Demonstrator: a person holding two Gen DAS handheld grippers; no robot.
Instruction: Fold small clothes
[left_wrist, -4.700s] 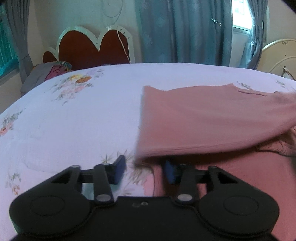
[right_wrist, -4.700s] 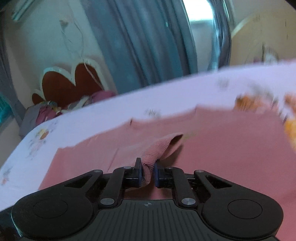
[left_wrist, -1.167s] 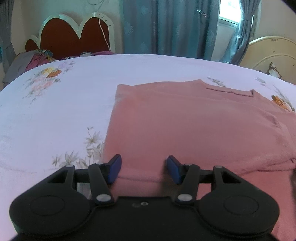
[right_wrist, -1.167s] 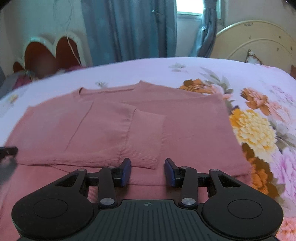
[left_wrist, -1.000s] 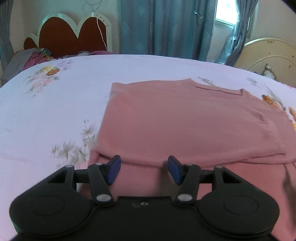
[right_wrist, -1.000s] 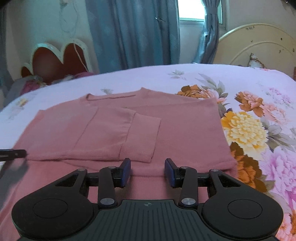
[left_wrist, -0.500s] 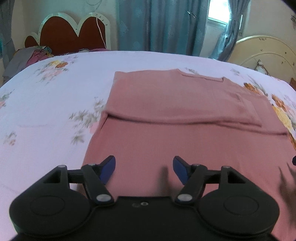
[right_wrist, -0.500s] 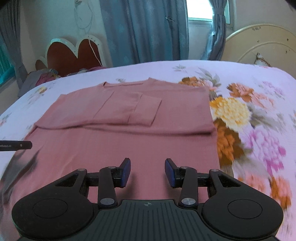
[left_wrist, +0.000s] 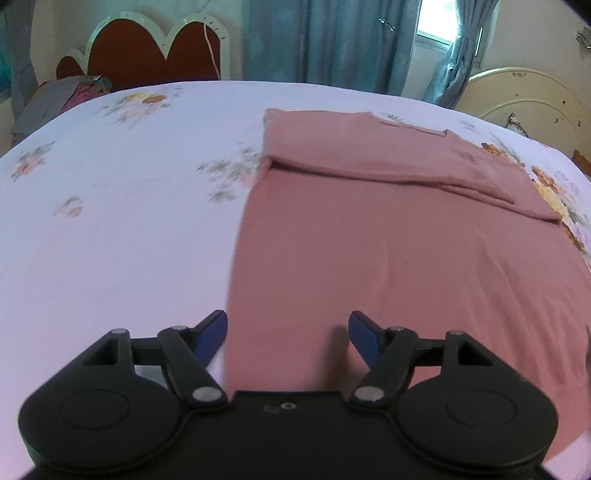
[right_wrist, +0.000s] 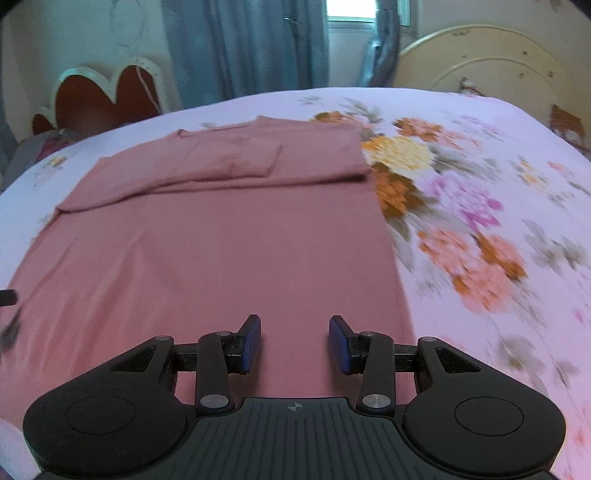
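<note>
Left wrist view shows you the bed (left_wrist: 110, 229) first, its floral sheet filling the frame, and on it the pink sweater (left_wrist: 388, 258) lying flat with both sleeves folded across the chest near the collar. Right wrist view gives the same garment (right_wrist: 221, 258) from the other side, the cuff of the upper sleeve resting on the chest panel.

You appear to be between folds: the sleeves are in, and the body is not yet doubled. Next you probably need to take the hem at its two corners, one per gripper, and carry it up to the collar evenly so the sleeves stay put.

Your left gripper (left_wrist: 288, 332) hangs over the sweater's left edge, jaws opening wide with nothing pinched. Your right gripper (right_wrist: 294, 343) stands partly open and empty above the lower body.

Compared with a second ago, both views have drawn back toward the hem, so far more of the lower body shows.
</note>
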